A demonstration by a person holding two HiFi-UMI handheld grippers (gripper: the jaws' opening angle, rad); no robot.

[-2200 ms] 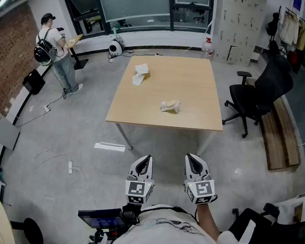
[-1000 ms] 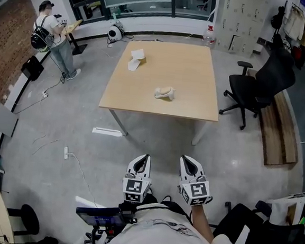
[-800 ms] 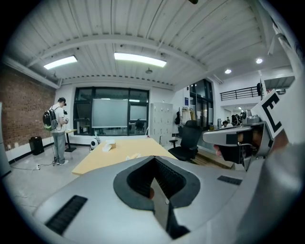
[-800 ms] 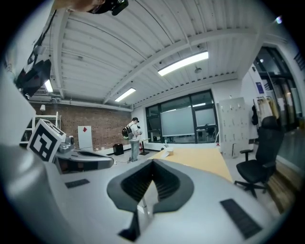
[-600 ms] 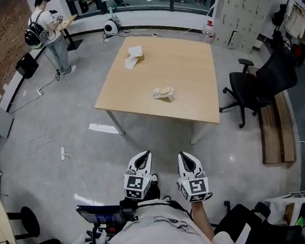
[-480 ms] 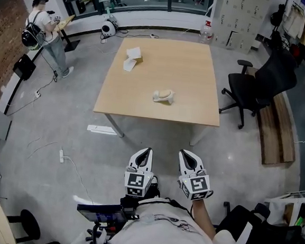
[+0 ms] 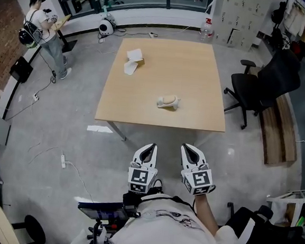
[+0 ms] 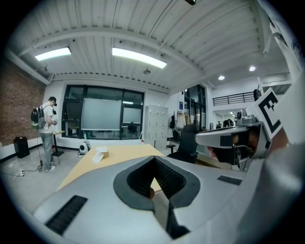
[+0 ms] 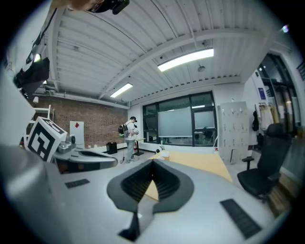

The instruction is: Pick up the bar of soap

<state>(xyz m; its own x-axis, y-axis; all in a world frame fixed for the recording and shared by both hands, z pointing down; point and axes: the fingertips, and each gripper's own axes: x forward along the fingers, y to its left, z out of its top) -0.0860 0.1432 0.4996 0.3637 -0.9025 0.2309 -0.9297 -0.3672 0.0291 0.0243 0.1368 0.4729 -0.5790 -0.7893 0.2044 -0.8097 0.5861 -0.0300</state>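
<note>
The soap point(image 7: 168, 101) lies on the table point(image 7: 199, 70), about midway across its width and somewhat closer to its near edge than its far one. Both grippers are short of that near edge, over the floor and well apart from the soap. The left gripper point(image 7: 150, 147) has its jaws together with nothing between them. The right gripper point(image 7: 186, 147) looks the same, closed and empty.

The main risk, as I judge it, is arriving at the table with the jaws closed. Closed tips would only nudge the soap and slide it across the smooth top. Soap is rounded and probably slick, so a pinch near one end, or off centre, could make it shoot out sideways. The grippers point almost level, so one that comes in low could knock the table's near edge. A white box point(image 7: 132, 60) sits towards the table's far left corner and could be taken for the target.

The soap's long axis runs roughly parallel to the table's near edge, slightly tilted. One end points to the table's right side, where a chair point(image 7: 267, 83) stands. A whiter bit shows at that end, though it is too small to identify. A grip across the short axis seems safest.
</note>
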